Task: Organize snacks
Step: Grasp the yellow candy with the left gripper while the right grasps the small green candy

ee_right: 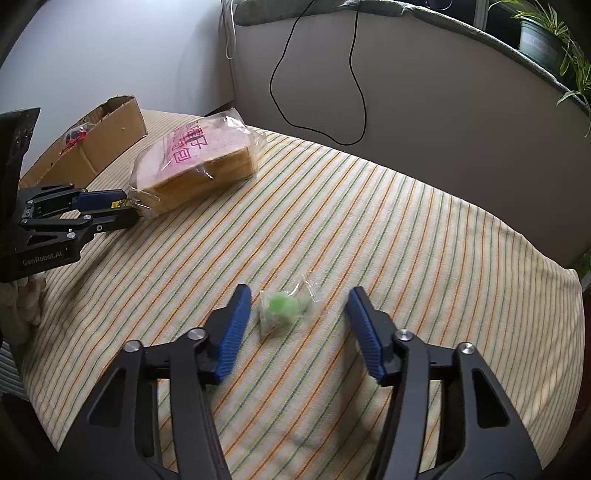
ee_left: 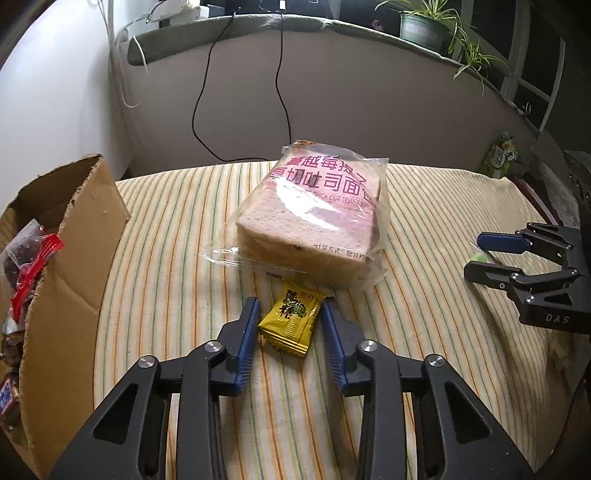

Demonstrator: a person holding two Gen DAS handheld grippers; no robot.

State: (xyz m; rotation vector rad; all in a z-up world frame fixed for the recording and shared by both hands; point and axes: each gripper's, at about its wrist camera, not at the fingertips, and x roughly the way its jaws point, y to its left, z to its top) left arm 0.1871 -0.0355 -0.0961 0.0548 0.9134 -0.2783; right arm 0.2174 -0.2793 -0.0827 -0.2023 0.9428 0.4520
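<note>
A yellow candy packet [ee_left: 290, 317] lies on the striped cloth just in front of a bagged loaf of toast bread [ee_left: 310, 218]. My left gripper [ee_left: 290, 302] is closed on it, a blue pad touching each side; the right wrist view shows yellow between that left gripper's [ee_right: 131, 206] fingers. A green candy in a clear wrapper [ee_right: 286, 306] rests on the cloth between the fingers of my right gripper [ee_right: 299, 290]. That gripper is open, with a wide gap on the right side. The bread [ee_right: 195, 162] sits left of the cloth's middle.
An open cardboard box [ee_left: 74, 258] holding several wrapped snacks stands at the left edge, next to the left gripper. The right gripper [ee_left: 474, 254] is at the far right. A wall with hanging black cables, a sill and potted plants [ee_left: 424, 26] lie behind. A green packet [ee_left: 502, 155] sits far right.
</note>
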